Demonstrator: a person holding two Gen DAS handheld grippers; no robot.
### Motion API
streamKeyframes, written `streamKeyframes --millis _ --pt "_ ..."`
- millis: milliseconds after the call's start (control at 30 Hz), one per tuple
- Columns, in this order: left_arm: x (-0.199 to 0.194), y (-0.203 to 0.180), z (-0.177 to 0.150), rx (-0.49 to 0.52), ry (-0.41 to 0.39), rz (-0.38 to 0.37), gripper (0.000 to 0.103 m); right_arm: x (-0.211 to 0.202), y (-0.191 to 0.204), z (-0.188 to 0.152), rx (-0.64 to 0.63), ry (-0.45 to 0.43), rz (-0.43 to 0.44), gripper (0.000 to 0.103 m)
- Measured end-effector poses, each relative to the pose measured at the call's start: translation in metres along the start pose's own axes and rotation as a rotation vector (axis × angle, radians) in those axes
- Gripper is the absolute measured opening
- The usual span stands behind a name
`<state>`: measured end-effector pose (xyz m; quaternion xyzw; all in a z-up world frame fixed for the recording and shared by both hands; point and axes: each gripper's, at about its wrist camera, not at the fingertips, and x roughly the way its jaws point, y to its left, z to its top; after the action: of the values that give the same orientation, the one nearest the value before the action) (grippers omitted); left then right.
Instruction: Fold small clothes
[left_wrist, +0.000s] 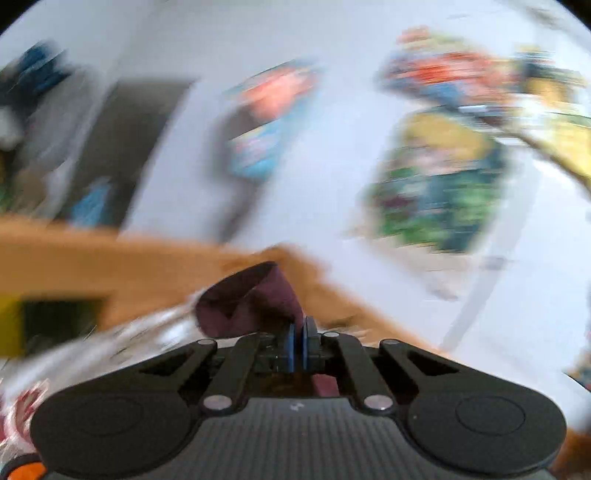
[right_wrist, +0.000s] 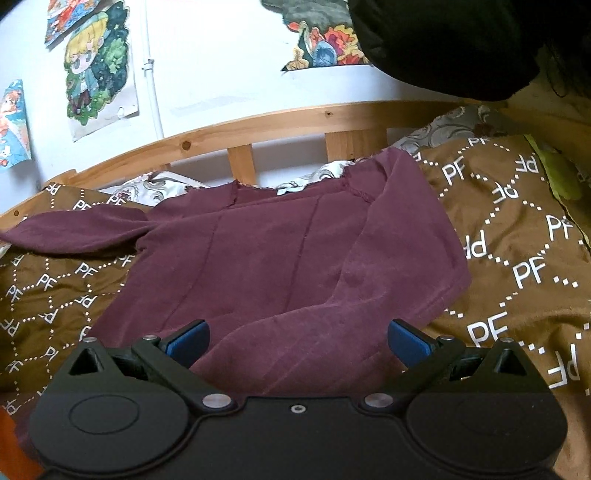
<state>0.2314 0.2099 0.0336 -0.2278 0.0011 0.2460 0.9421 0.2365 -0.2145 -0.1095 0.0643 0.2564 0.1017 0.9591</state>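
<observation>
A small maroon long-sleeved top (right_wrist: 280, 254) lies spread on a brown blanket (right_wrist: 517, 240) printed with "PF". Its right sleeve is folded down across the body; its left sleeve stretches out to the left. My right gripper (right_wrist: 297, 345) is open, its blue pads either side of the folded sleeve near the hem. In the blurred left wrist view, my left gripper (left_wrist: 299, 343) is shut on a bunched piece of the maroon top (left_wrist: 251, 299), held up near the wooden bed rail (left_wrist: 110, 266).
A wooden bed rail (right_wrist: 280, 122) runs behind the top, with a white wall and several cartoon posters (right_wrist: 99, 70) above it. A patterned pillow (right_wrist: 450, 129) lies at the back right. A dark shape (right_wrist: 461, 40) hangs at the top right.
</observation>
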Motion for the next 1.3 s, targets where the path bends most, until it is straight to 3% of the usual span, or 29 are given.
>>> streamKeyframes --millis 167,433,667,800,900,1100,1200,1233,1267,1300 --pt "-0.037 -0.067 -0.013 0.154 -0.038 -0.294 0.003 -0.007 0.007 0.004 -0.033 -0.034 0.003 0.102" --pt "-0.086 -0.149 -0.066 0.286 0.11 -0.737 0.003 -0.016 -0.001 0.011 -0.046 -0.096 -0.075 0.102" --pt "-0.137 -0.183 -0.14 0.499 0.268 -0.996 0.003 -0.021 -0.032 0.022 0.05 -0.128 -0.201 0.102" --pt "-0.148 -0.185 -0.178 0.574 0.403 -1.052 0.003 -0.024 -0.05 0.024 0.115 -0.131 -0.253 0.102" --pt "-0.153 -0.185 -0.197 0.621 0.456 -1.058 0.004 -0.026 -0.059 0.024 0.151 -0.133 -0.278 0.102" --pt "-0.151 -0.176 -0.207 0.611 0.549 -1.037 0.008 -0.028 -0.067 0.023 0.199 -0.121 -0.276 0.102" --pt "-0.142 -0.177 -0.205 0.599 0.599 -1.039 0.036 -0.027 -0.067 0.023 0.209 -0.113 -0.268 0.102" --pt "-0.141 -0.177 -0.205 0.593 0.614 -1.046 0.056 -0.027 -0.068 0.023 0.211 -0.112 -0.266 0.102" --pt "-0.142 -0.176 -0.203 0.586 0.617 -1.051 0.069 -0.027 -0.067 0.023 0.212 -0.111 -0.263 0.102" --pt "-0.144 -0.176 -0.202 0.582 0.613 -1.058 0.073 -0.027 -0.068 0.022 0.215 -0.109 -0.26 0.102"
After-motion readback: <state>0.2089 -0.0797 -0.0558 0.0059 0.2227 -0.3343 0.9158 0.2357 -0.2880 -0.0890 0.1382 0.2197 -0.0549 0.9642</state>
